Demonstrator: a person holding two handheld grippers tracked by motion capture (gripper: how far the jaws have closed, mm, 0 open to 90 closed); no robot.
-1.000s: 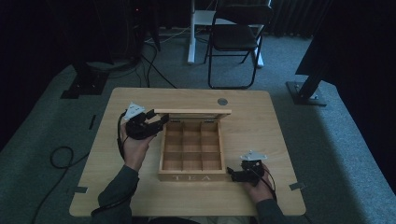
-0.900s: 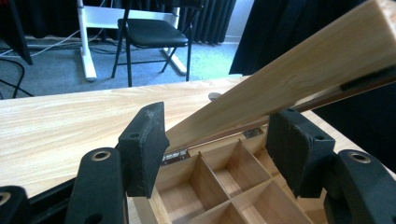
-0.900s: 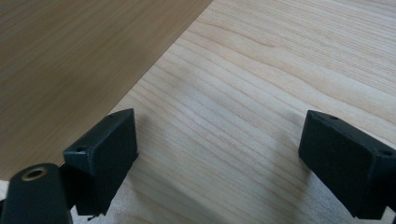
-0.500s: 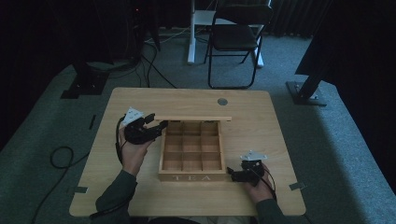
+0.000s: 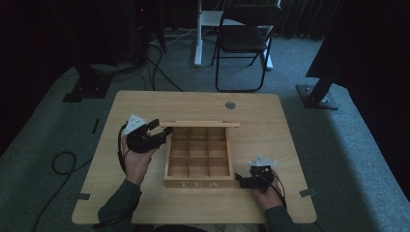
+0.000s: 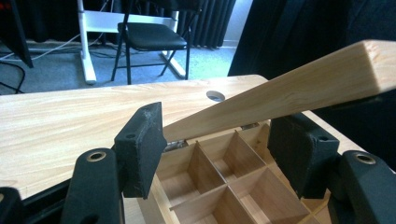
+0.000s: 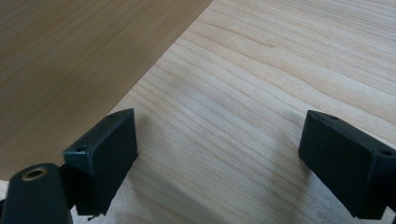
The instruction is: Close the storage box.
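A wooden tea box (image 5: 198, 182) with several empty compartments stands mid-table, the word TEA on its front wall. Its lid (image 5: 199, 124) is raised over the back edge. My left gripper (image 5: 163, 134) is at the lid's left end, by the box's back left corner. In the left gripper view the tilted lid (image 6: 289, 88) passes between the spread jaws of the left gripper (image 6: 219, 140), above the compartments (image 6: 224, 172). My right gripper (image 5: 238, 180) rests by the box's front right corner. The right gripper (image 7: 219, 144) is open over bare table, with the box wall (image 7: 70, 60) to its left.
A round cable hole (image 5: 230, 105) sits in the table (image 5: 145, 104) behind the box. A black folding chair (image 5: 244, 38) and a white desk leg stand beyond the far edge. Dark stand bases lie on the carpet at both sides, and a cable loops on the floor at the left.
The left gripper has shifted a little toward the near side, and the lid's top edge has come forward with it. The right gripper has stayed put.
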